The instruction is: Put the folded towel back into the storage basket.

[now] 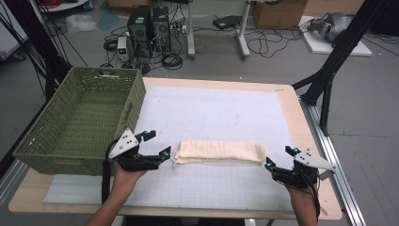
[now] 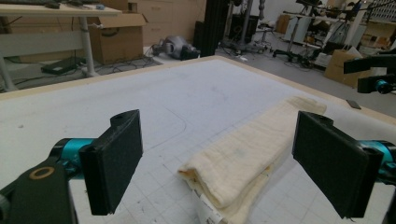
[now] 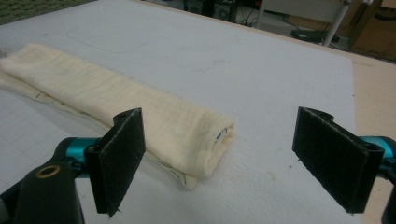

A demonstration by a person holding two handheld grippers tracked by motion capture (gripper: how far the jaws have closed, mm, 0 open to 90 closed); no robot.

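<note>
Nearest the person, the left gripper [image 1: 157,145] and the right gripper [image 1: 278,157] hover low over the white mat [image 1: 226,113], each with its jaws spread wide and nothing between them. Between the two lies the folded cream cloth [image 1: 219,151], a long narrow strip stretched across the mat's near half, one short end just ahead of each gripper; the left gripper view shows its layered end [image 2: 219,186] lying between the open jaws. This looks like the approach before a two-handed pickup: each gripper would need to drop onto its end and pinch all layers together. Farther off, at the table's left, sits the empty green basket [image 1: 47,146], seemingly the cloth's destination.
</note>
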